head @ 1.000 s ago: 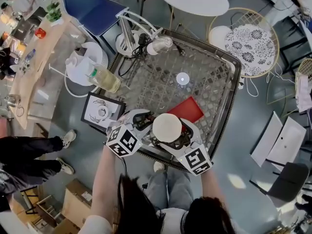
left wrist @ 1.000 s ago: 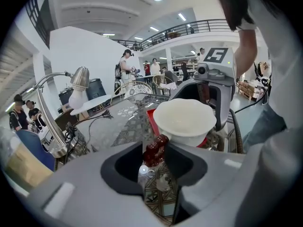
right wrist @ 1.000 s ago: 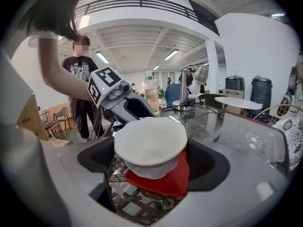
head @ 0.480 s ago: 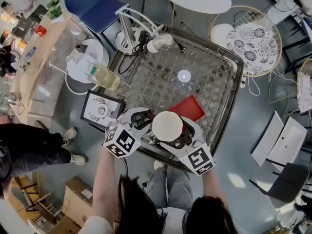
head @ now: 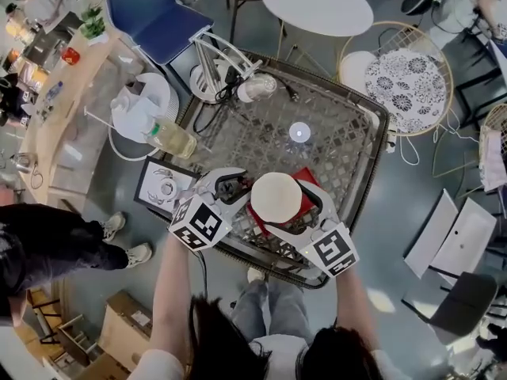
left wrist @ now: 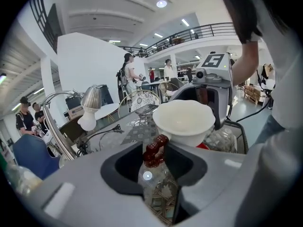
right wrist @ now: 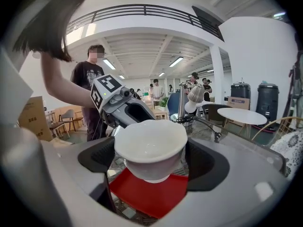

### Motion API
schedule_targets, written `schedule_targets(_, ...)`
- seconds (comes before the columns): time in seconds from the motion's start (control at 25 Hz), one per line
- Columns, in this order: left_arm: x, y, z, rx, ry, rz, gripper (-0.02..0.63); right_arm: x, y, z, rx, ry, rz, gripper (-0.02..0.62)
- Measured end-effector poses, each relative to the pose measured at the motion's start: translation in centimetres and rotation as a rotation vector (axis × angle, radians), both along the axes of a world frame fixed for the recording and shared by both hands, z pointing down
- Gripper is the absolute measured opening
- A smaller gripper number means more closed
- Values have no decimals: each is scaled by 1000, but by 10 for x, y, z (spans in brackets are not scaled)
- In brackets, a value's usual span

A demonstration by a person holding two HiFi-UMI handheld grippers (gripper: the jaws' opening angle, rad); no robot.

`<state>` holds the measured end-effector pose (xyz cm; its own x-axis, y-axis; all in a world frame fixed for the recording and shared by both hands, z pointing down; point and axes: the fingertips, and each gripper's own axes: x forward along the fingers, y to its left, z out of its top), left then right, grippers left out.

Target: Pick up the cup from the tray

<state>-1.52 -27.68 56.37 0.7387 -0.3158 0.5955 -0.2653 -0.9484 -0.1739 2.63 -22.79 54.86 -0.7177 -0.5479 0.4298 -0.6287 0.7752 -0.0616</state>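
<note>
Against a second ago, both grippers and the cup between them sit slightly farther forward over the glass-topped woven surface point(head: 337, 145), and the flat red square tray point(right wrist: 147, 195) now lies directly under the right gripper instead of beyond it.

The right gripper point(right wrist: 150, 160) has its wide jaws pressed on either side of the white scallop-rimmed ceramic cup point(head: 276, 197). The cup hangs between them just clear of the tray, its foot showing above the red.

The cup stands upright, with its mouth up and its axis vertical.

The left gripper point(left wrist: 156, 161) comes in from the cup's other side. Its jaws are drawn close together on a dark-red knobbly piece point(left wrist: 154, 151), which rises from the jaw tips and meets the cup's wall — this piece points from the cup toward the left gripper.
</note>
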Motion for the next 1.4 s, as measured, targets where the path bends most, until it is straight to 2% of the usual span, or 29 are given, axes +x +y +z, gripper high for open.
schedule_targets(0.12, 9, -16, -1, 1, 5, -19, 141, 10, -17, -1, 1, 7, -17, 486)
schedule_targets(0.4, 26, -49, 12, -60, 35, -67, 140, 28, -53, 7, -24, 0, -65, 488)
schedule_targets(0.84, 36, -92, 35, -77, 18, -160, 140, 43, -100, 34, -53, -16, -120, 488)
schedule_targets(1.4, 32, -107, 59, -94, -23, -195, 140, 42, -116, 62, -88, -6, -149, 491)
